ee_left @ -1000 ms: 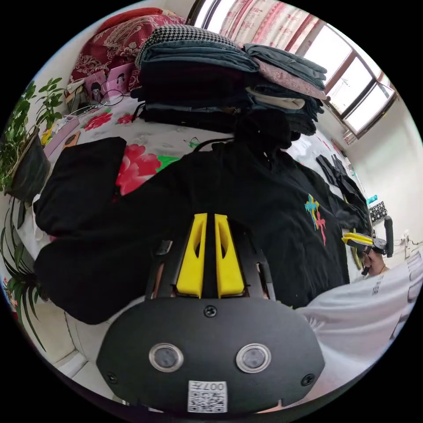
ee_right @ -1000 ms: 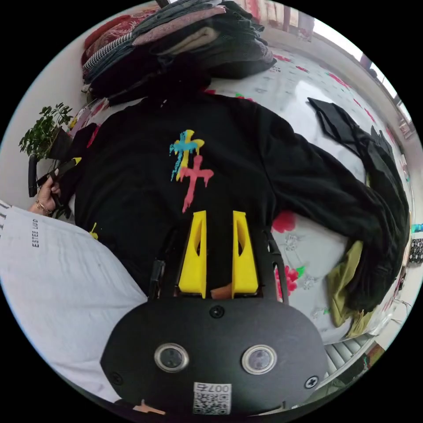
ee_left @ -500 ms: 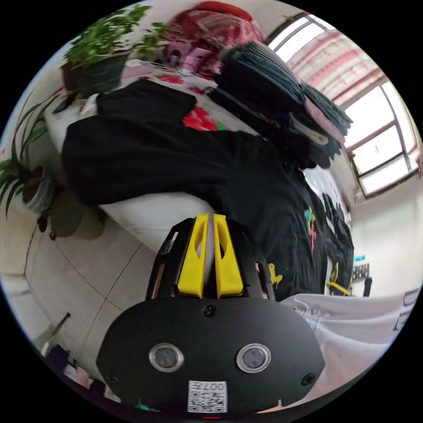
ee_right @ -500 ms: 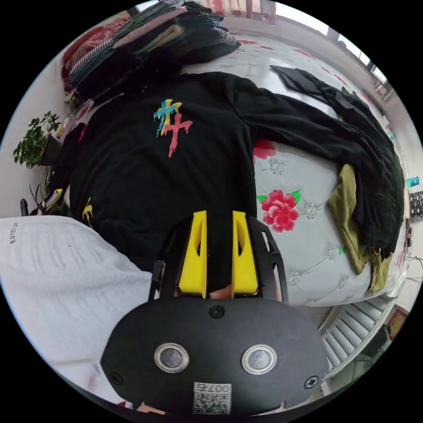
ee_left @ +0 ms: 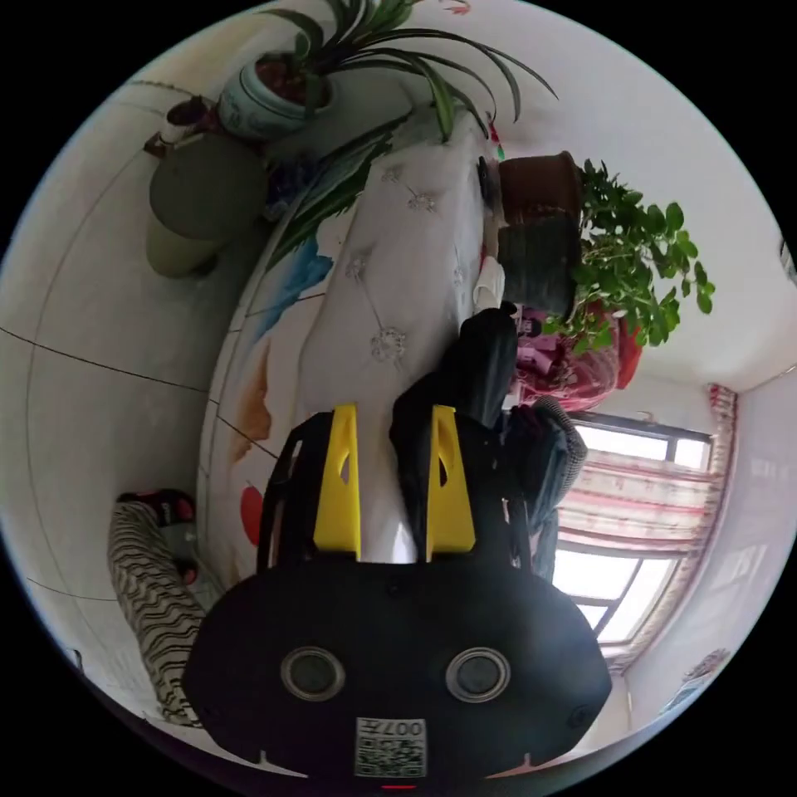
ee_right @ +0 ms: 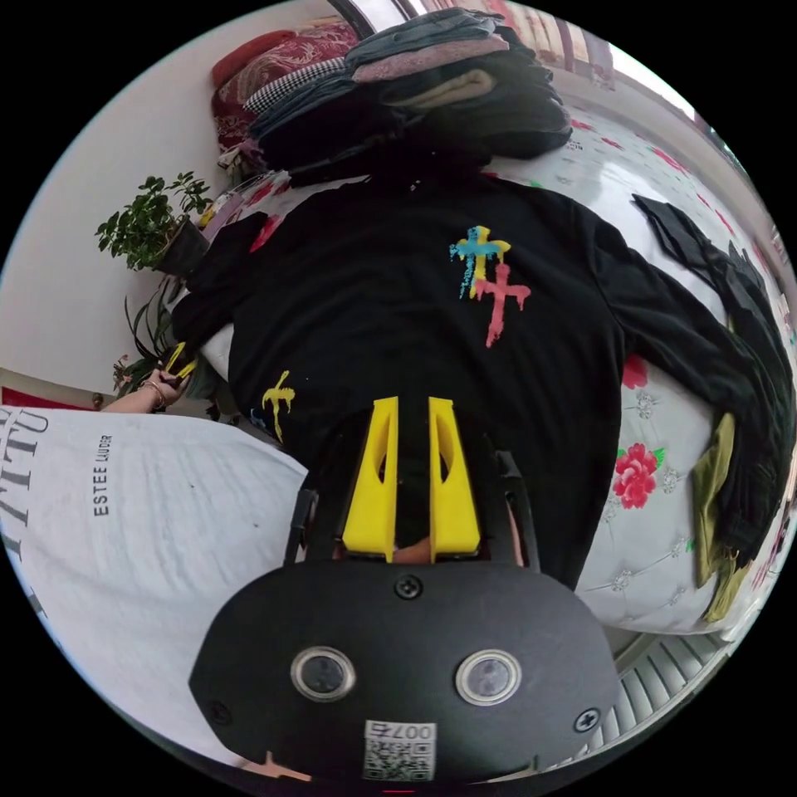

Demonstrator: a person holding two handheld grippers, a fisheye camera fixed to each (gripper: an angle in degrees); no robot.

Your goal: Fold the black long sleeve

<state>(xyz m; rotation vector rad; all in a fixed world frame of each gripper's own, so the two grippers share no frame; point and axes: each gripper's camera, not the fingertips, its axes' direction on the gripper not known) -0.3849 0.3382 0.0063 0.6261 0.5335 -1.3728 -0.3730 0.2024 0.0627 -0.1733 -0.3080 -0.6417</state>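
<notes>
Bed [ee_right: 664, 573] bears black long sleeve [ee_right: 398, 307] beneath right gripper [ee_right: 411, 411].

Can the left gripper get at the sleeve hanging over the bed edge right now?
Probably yes. The left gripper is open, the sleeve hangs just past its jaws, and nothing sits between them.

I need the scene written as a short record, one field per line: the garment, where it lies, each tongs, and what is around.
garment: black long sleeve, spread flat, front up, coloured cross print on the chest
surface: bed with flowered cover
left tongs: jaws apart, at the bed edge beside a hanging black sleeve end
right tongs: jaws a little apart over the lower hem; grip cannot be told
behind garment: stack of folded clothes
at the side: potted plant, olive cloth
</notes>
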